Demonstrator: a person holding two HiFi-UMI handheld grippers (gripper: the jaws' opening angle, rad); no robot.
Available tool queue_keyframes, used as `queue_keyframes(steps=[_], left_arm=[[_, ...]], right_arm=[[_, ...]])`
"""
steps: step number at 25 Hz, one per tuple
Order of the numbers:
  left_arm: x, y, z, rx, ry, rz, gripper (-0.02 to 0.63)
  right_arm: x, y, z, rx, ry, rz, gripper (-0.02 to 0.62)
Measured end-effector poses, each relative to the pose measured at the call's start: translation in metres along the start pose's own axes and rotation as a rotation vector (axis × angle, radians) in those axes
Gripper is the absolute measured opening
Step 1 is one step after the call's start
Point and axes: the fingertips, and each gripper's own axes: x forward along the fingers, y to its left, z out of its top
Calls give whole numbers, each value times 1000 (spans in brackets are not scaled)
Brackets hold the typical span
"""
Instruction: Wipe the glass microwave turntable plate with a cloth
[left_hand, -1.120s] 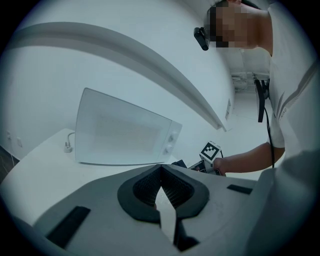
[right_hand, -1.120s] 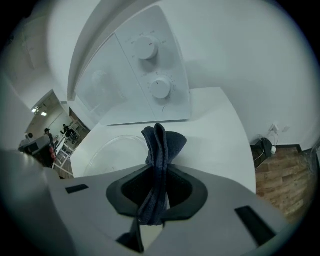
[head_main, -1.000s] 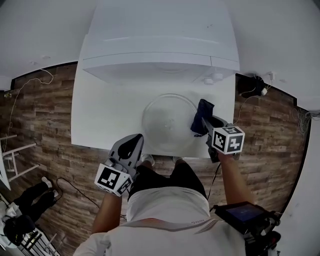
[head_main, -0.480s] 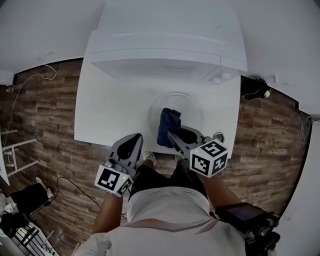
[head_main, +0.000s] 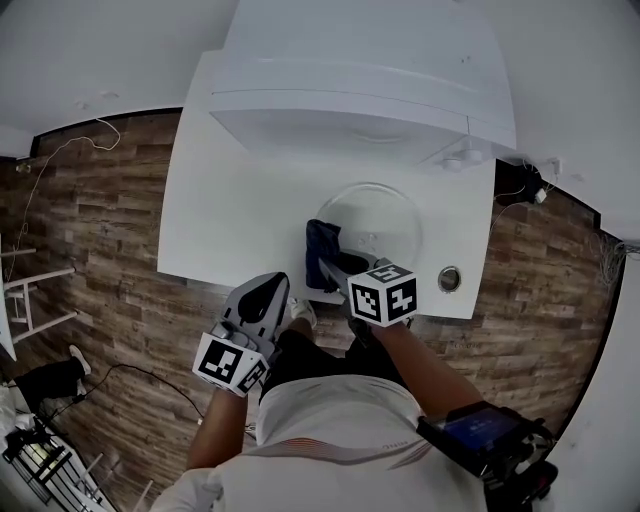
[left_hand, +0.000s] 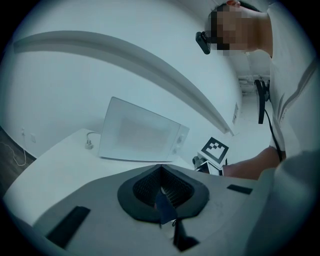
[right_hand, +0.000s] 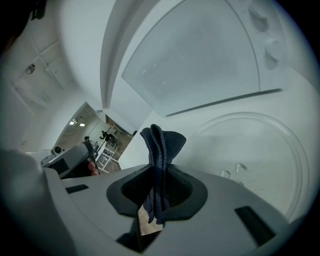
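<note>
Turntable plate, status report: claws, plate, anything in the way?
Right claw shut on dark cloth, at the plate's left rim. Left claw shut, held back off the table. Nothing on the plate.

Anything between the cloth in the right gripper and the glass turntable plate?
Nothing visible. The cloth, clamped in the right gripper, is at the left rim of the glass plate. Nothing lies on the plate, and the microwave stands behind it, out of the way.

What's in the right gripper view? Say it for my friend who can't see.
The right gripper pinches a dark blue cloth, which sticks up between its shut jaws. Beyond it, the round glass plate lies on the white table, in front of a white microwave.
</note>
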Motion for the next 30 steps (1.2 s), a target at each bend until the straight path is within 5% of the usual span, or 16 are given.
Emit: queue_keyframes(steps=[30], left_arm=[[18,-35,-15,21,28,-79,11]], right_arm=[[-29,-67,-35,132,49,-107,61]])
